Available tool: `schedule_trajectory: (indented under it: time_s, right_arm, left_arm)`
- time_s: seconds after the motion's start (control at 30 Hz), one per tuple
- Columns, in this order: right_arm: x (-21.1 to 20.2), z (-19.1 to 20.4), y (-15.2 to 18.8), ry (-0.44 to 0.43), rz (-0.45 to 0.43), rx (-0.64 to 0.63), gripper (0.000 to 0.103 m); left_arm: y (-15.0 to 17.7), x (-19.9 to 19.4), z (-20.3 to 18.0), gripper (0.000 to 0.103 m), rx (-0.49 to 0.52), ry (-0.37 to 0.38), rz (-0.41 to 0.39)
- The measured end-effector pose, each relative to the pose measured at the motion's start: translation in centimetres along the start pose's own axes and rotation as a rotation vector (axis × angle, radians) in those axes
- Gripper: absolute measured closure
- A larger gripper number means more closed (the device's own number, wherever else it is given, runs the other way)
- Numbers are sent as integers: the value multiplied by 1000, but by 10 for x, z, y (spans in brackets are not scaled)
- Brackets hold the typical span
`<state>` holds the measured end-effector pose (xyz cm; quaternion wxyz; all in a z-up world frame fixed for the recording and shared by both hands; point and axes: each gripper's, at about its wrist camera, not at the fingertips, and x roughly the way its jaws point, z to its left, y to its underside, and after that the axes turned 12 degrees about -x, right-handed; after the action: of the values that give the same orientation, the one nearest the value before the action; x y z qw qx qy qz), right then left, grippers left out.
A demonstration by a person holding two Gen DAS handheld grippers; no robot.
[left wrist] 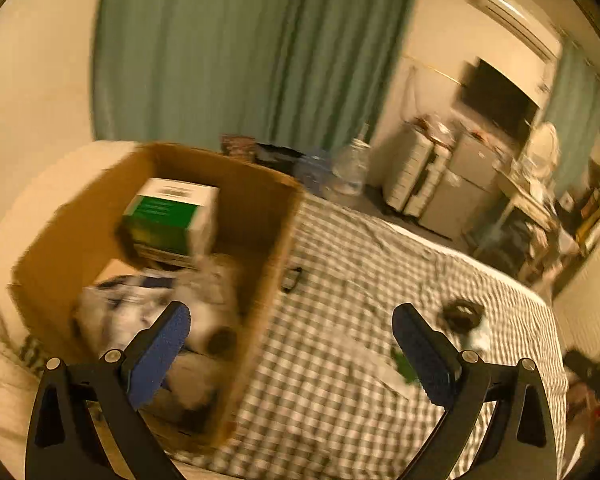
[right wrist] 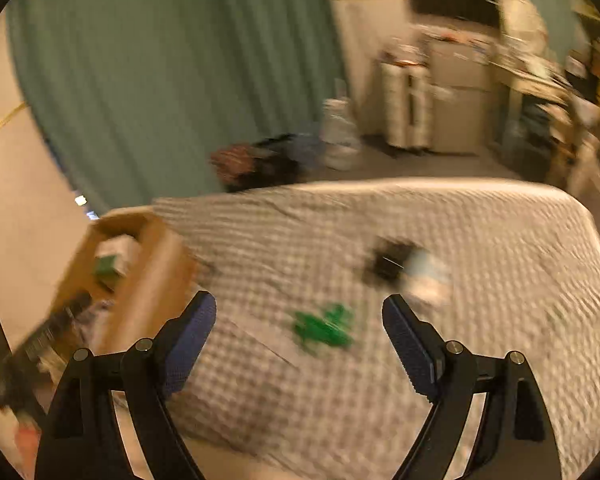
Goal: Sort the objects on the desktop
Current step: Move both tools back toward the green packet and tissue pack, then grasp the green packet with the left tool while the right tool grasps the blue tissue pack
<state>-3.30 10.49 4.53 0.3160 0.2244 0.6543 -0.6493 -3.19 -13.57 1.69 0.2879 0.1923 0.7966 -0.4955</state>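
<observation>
the left tool (left wrist: 290, 354) hung wide open over the near edge of the cardboard box (left wrist: 276, 240), with nothing between its blue pads. the box sat at one end of the bed (left wrist: 380, 280), so it was likely the place where sorted things were meant to go. inside it lay a green and white carton (left wrist: 168, 216) on top of other flat things, and a blurry white bundle (left wrist: 204, 312) lower down. the open tool over the box fit with a drop into it, but that was only a guess.

the right tool (right wrist: 300, 336) was open too and held nothing. it pointed down at a green thing (right wrist: 324, 328) that lay loose on the checked cover. a black thing (right wrist: 388, 264) and a pale thing (right wrist: 428, 276) lay just past it, touching or almost touching. these were probably the things not yet sorted, and the green one looked like the next to be picked.

the left view looked right into the box and showed what was in it. it also showed a small dark clip-like thing (left wrist: 292, 278) just beside the box wall. the right view showed the box only from the side, but it showed the green thing whole, while the left view hid most of it behind a pad. both pictures were blurry, so small things were hard to name.
</observation>
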Motion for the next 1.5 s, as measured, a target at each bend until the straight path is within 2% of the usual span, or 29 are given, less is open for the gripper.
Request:
schedule_trajectory:
  time_s: [0.07,0.13,0.23,0.27,0.3,0.4,0.5,0.6,0.67,0.73,0.8,0.9,0.97,1.03,1.13,1.2,1.23,1.3,1.33,1.37,1.5]
  right_arm:
    - [-15,-26,26,79,27,24,17]
    - [-24,-45,48,124,38,85,17]
    - [-36,-59,79,135,70,183,17]
    - [-40,-58,82,144,69,188,17]
    - [-44,-57,85,142,66,181,17]
    - [-54,-56,82,151,45,127,17]
    - [-56,-60,74,139,37,125,17]
    - [-47,-61,54,129,47,35,17]
    - [-39,-62,45,170,53,-43,17]
    - [-27,-60,46,223,23,-124,17]
    - [-8,-60,54,235,-12,-140,17]
    - [28,-73,70,173,-37,-53,17]
    - [57,-80,74,151,13,-28,17]
    - [78,-85,74,132,50,-28,17]
    - [100,-92,64,119,24,-18,18]
    - [120,-94,59,90,51,-3,18]
    - [132,-93,57,92,57,-10,18]
    - [148,-90,53,93,59,-35,18]
    - [153,-88,53,97,57,-44,18]
    - [160,-87,51,99,59,-51,18]
    - [183,-89,44,99,58,-28,18]
  left_arm:
    - [20,6,-23,0,31,15,47]
    - [40,16,-38,0,39,-1,112]
    - [79,30,-62,0,128,-25,243]
    - [94,36,-72,0,193,-25,316]
    - [102,38,-77,0,230,-24,343]
    - [124,32,-88,0,347,-72,322]
    - [131,23,-90,0,380,-89,300]
    - [123,16,-83,0,328,-77,279]
    - [113,16,-82,0,249,-59,259]
    - [106,21,-80,0,180,-36,244]
    - [99,35,-87,0,118,-26,221]
    - [94,62,-101,0,79,-37,212]
    - [93,84,-114,0,93,-65,213]
    - [95,111,-130,0,115,-55,217]
    - [105,151,-151,0,149,-90,213]
    - [115,169,-158,0,190,-116,183]
    - [122,177,-159,0,214,-127,167]
    - [132,195,-159,0,240,-147,212]
    - [134,204,-156,0,228,-138,251]
    - [134,207,-153,0,215,-136,257]
    - [129,203,-138,0,151,-109,234]
